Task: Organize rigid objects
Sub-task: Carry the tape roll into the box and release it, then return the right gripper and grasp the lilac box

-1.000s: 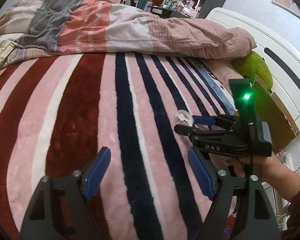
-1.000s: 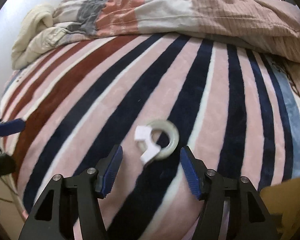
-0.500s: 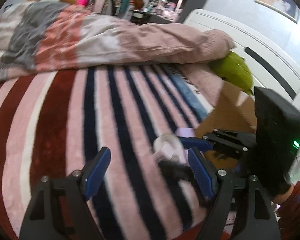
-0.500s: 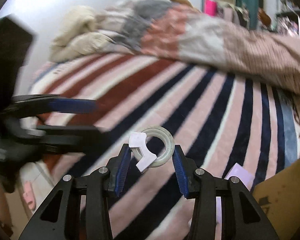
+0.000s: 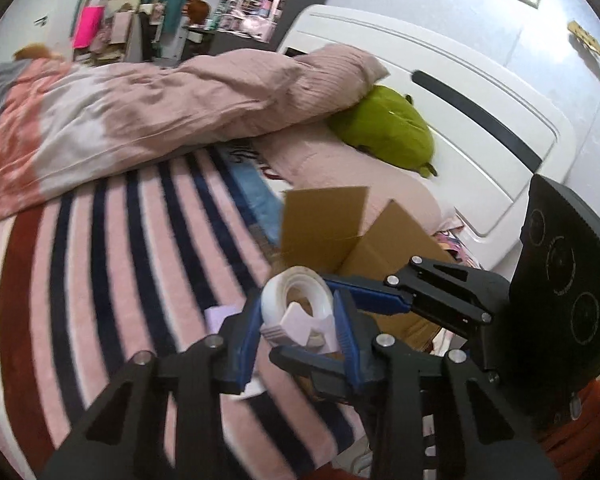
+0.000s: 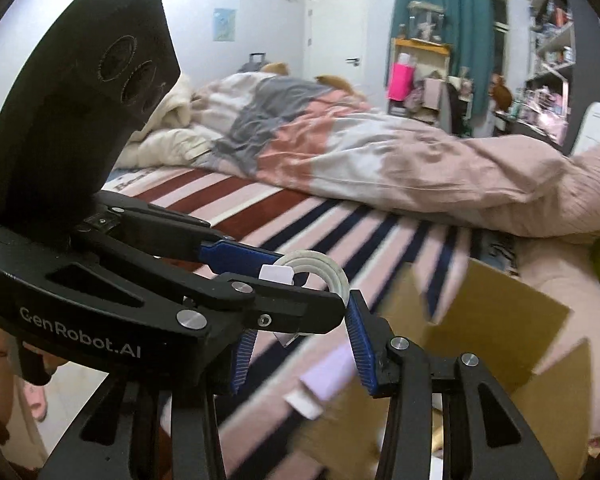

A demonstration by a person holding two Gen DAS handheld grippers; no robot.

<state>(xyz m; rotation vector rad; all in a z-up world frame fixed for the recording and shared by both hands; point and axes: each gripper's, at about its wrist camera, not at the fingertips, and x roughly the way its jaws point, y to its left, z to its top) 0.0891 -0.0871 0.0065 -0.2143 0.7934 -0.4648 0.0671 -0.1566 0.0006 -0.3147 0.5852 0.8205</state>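
A white tape roll with a white dispenser clip is lifted off the striped bed. My left gripper has both blue pads against the roll's sides. My right gripper also closes on the same roll, its fingers crossing my left gripper's fingers. In the left wrist view the right gripper's fingers come in from the right. An open cardboard box stands just behind the roll on the bed.
A small lilac card lies on the striped blanket by the box. A rumpled pink duvet, a green plush and the white headboard lie behind. The bed's edge is close below both grippers.
The right gripper shut on the tape roll and lifted it off the blanket toward the box. The left gripper swung right and closed on the same roll.
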